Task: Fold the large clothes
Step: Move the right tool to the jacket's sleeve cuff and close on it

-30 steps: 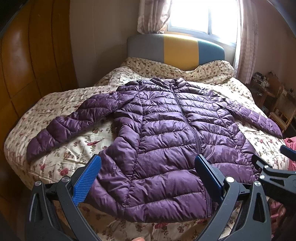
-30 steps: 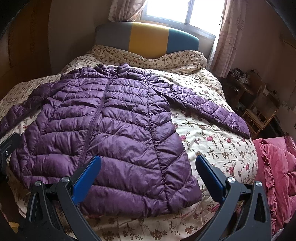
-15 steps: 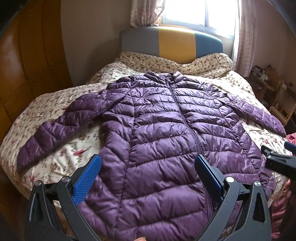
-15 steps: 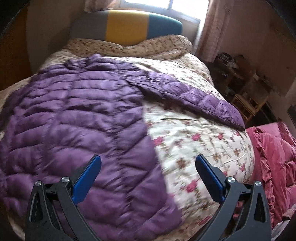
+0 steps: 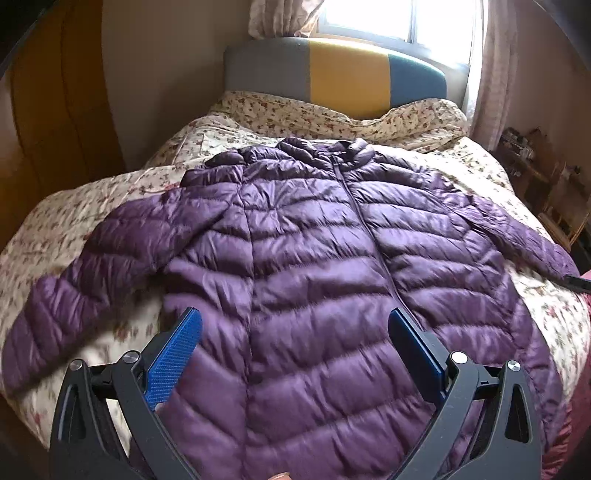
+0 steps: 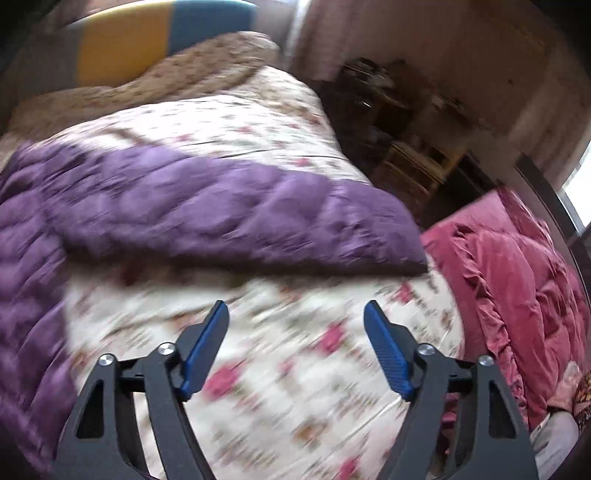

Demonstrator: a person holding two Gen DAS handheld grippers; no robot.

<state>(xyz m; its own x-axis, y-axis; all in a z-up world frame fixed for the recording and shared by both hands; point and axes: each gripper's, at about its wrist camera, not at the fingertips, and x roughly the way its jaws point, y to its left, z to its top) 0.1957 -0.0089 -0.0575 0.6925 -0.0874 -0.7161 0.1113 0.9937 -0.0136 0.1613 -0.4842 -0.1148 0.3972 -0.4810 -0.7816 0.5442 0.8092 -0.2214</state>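
A purple quilted jacket (image 5: 314,266) is laid flat, front up and zipped, on a bed (image 5: 66,236) covered with a cream floral quilt. The collar is pointed toward the grey, yellow and teal headboard (image 5: 332,74); both sleeves are spread outward, the one on the picture's left angled down toward the bed edge. The left gripper (image 5: 295,328) is held over the lower body of the jacket, its jaws spread wide with nothing between them; the blue pads (image 5: 173,362) are seen apart from the fabric, though contact cannot be ruled out at the bottom edge. In the right wrist view, which is blurred, the right gripper (image 6: 295,317) is seen above bare floral quilt just beside the jacket's other sleeve (image 6: 229,206), whose cuff lies near the bed's side edge. Its jaws are open, less widely than the left ones, and nothing is held. A red ruffled blanket (image 6: 517,288) is noted beside the bed past that cuff, and dark wooden furniture (image 6: 399,140) stands near the wall. A bright window (image 5: 399,22) with pale curtains is recorded behind the headboard.
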